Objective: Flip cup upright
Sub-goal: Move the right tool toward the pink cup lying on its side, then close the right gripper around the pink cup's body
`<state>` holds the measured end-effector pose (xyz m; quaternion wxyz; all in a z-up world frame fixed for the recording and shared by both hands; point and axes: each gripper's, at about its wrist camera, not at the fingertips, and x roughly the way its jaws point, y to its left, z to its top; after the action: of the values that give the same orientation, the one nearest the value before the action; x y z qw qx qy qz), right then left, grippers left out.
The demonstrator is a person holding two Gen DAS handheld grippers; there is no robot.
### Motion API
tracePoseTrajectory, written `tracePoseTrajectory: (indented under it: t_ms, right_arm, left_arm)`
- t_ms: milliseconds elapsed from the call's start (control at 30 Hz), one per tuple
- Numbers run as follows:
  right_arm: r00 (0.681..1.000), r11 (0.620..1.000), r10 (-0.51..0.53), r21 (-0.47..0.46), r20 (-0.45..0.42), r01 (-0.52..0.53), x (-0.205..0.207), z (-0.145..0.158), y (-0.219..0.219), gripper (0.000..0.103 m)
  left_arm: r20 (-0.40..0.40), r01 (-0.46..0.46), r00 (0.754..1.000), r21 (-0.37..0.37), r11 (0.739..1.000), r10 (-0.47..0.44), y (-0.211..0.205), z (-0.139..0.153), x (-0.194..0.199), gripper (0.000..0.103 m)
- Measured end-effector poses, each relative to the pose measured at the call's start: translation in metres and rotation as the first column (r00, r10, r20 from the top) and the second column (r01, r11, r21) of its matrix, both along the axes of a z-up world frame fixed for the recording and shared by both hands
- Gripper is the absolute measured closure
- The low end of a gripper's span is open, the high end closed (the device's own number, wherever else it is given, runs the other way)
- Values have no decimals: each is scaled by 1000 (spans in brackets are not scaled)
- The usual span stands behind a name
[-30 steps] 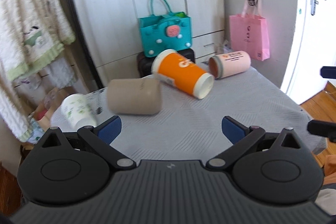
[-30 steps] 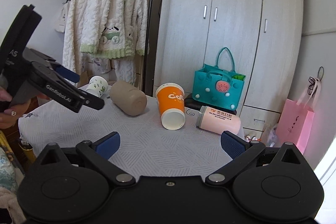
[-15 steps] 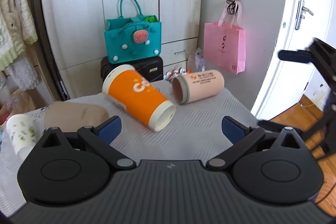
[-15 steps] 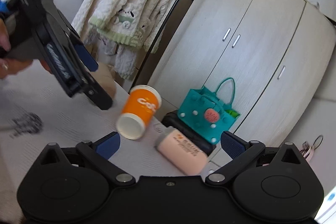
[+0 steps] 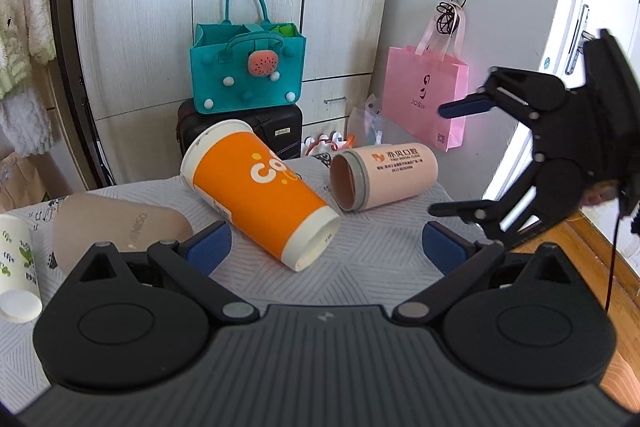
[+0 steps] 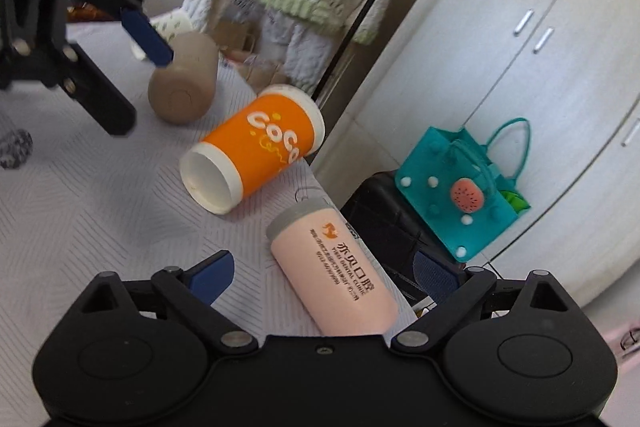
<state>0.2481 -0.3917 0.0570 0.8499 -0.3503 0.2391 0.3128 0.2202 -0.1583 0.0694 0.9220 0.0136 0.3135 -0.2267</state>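
Grey table holds four cups on their sides; pink cup lies nearest right gripper, orange cup before left gripper. Both jaws wide open, empty. Straddle pink cup mid-body, squeeze gently, tip mouth up.

Cloth-covered table under four toppled cups.

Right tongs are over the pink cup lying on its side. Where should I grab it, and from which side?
Grip the pink cup across its smooth mid-body, from above: the open right tongs already straddle it. It lies flat on the table, grey-rimmed mouth towards the orange cup.
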Motion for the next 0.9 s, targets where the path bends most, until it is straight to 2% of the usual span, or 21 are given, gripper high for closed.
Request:
tracePoseTrajectory:
  t_ms: [33,100,367,500,633,700,800,900]
  right_arm:
    - [999,1000,3,-30,-33,-4,10,-2,2,18]
    - [997,997,28,-69,-65,-32,21,-6,5,23]
    - [977,975,163,-132,-135,-181,42,-15,13,23]
    - [973,964,174,-178,-151,-200,55,-23,21,23]
    - [978,961,139,-216,-157,-171,67,-33,23,23]
    - [976,969,112,-198,-184,-149,71,-37,25,28]
    - [983,974,82,-197,-164,-114,66,-39,30,29]
    - [982,988,-9,-154,-187,-20,62,-37,30,30]
  left_arm:
    - [0,-3,1000,2,1000,3,0,-1,1,0]
    - [-12,-5,1000,6,1000,5,0,-3,5,0]
    - [-67,19,998,-29,999,-20,5,-14,16,0]
    - [-84,19,996,-44,999,-23,6,-16,20,0]
    - [-90,10,996,-39,999,-13,10,-21,22,0]
    - [-101,7,995,-40,999,-11,11,-22,23,0]
    - [-100,7,995,-36,999,-10,11,-23,22,0]
    - [-93,2,996,-26,1000,-4,11,-22,21,0]
